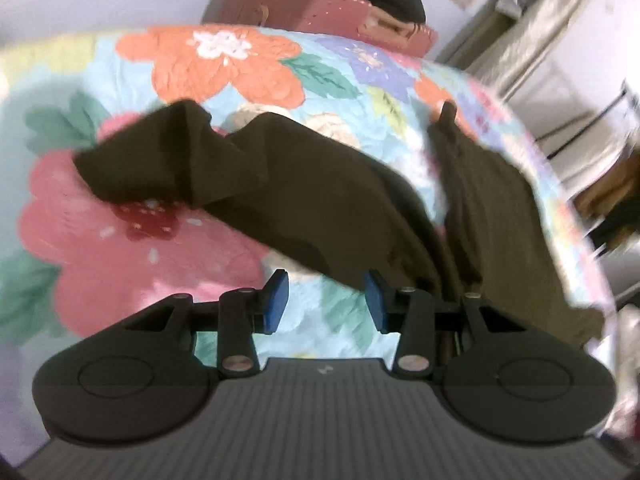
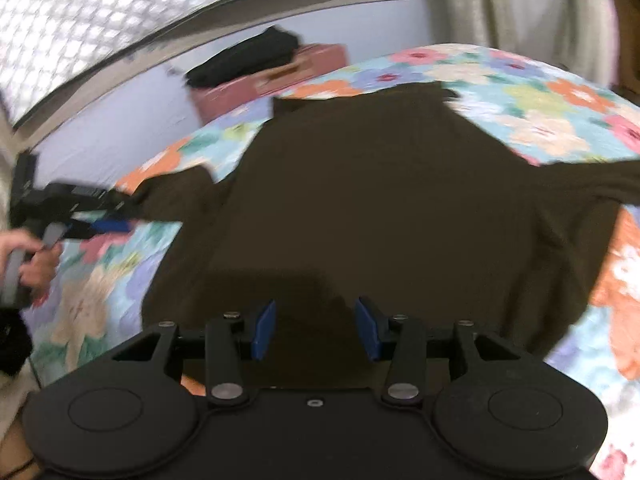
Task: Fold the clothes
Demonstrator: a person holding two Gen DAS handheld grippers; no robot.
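Dark brown shirt (image 2: 380, 200) spread flat on the flowered bedspread (image 2: 552, 120), sleeves out at 9 and 3 o'clock. Looks light, limp, prone to sag and wrinkle; best pinched at a sleeve cuff or hem corner. Left gripper (image 1: 326, 298) wide open, empty, beside the left sleeve (image 1: 160, 160). Right gripper (image 2: 316, 328) wide open, empty, above the hem.
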